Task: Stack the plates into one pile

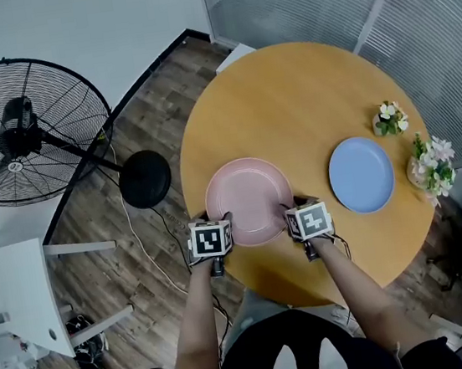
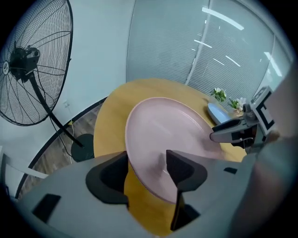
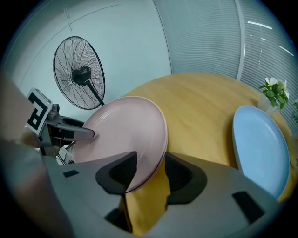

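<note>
A round wooden desk (image 1: 287, 96) stands on a dark plank floor (image 1: 141, 267). To its left is a black pedestal fan (image 1: 25, 130) with a round base (image 1: 145, 179), near a white wall (image 1: 91, 20). Behind the desk runs a glass partition with blinds (image 1: 431, 35). White furniture (image 1: 21, 291) sits at the lower left, with dark shoes (image 1: 90, 362) beside it.

From my end the pink plate (image 1: 248, 200) looks like smooth glazed ceramic with a soft sheen, same for the blue plate (image 1: 361, 174). Table (image 1: 287, 96) is a smooth, satin yellow wood-look top. Floor (image 1: 116, 270) is dark wood planks. Fan (image 1: 25, 130) has a black wire metal grille. Left gripper (image 2: 146, 172) shell looks matt grey plastic, pads (image 2: 108, 177) matt black.
</note>
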Available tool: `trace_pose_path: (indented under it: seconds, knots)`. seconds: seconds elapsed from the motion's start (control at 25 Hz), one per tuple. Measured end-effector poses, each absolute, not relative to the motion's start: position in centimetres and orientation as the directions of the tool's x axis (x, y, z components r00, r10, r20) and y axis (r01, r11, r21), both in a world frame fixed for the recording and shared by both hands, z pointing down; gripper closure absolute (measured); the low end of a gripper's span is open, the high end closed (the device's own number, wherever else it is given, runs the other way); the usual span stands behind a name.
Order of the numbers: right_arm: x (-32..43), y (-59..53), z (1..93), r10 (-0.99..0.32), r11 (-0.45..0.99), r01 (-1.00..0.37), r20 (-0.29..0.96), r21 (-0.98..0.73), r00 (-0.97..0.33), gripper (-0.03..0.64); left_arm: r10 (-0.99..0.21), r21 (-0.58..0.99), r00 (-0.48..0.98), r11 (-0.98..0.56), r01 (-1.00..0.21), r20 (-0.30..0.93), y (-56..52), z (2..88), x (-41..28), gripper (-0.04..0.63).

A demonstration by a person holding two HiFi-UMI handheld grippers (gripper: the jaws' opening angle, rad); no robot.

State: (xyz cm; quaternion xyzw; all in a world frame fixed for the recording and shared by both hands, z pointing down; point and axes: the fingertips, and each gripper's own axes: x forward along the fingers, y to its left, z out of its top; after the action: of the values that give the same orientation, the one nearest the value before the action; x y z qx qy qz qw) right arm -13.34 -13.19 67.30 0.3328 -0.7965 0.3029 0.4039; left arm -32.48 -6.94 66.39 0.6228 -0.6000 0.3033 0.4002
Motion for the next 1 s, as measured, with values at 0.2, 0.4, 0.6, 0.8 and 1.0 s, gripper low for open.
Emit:
trace_pose_path:
  seconds: [0.2, 0.4, 0.6, 0.8, 1.0]
  knots:
    - [-13.5, -13.2, 67.1, -0.285, 0.596, -0.773, 0.843, -0.217, -0.456, 0.420, -0.472, 0.117, 0.107, -0.007, -0.993, 0.875, -6.5, 66.8, -32.3, 0.319]
    - [-13.5, -13.1, 66.6, -0.293, 0.597, -0.770, 0.831, -0.226, -0.472, 0.424, -0.486, 0.132, 0.106, 0.020, -0.991, 0.867, -6.5, 66.5, -32.3, 0.319]
    - [-14.0, -13.5, 64.5, -0.328, 0.603, -0.759, 0.792, -0.244, -0.514, 0.427, -0.522, 0.133, 0.083, 0.060, -0.989, 0.849, -7.0, 65.0, -32.9, 0.319]
    - [-14.3, -13.4, 61.9, -0.365, 0.613, -0.745, 0.743, -0.261, -0.560, 0.433, -0.591, 0.160, 0.086, 0.074, -0.984, 0.802, -7.7, 62.0, -32.4, 0.319]
    - [-13.6, -12.7, 59.7, -0.384, 0.617, -0.726, 0.688, -0.305, -0.615, 0.446, -0.663, 0.224, 0.154, 0.021, -0.974, 0.733, -8.2, 58.6, -29.6, 0.319]
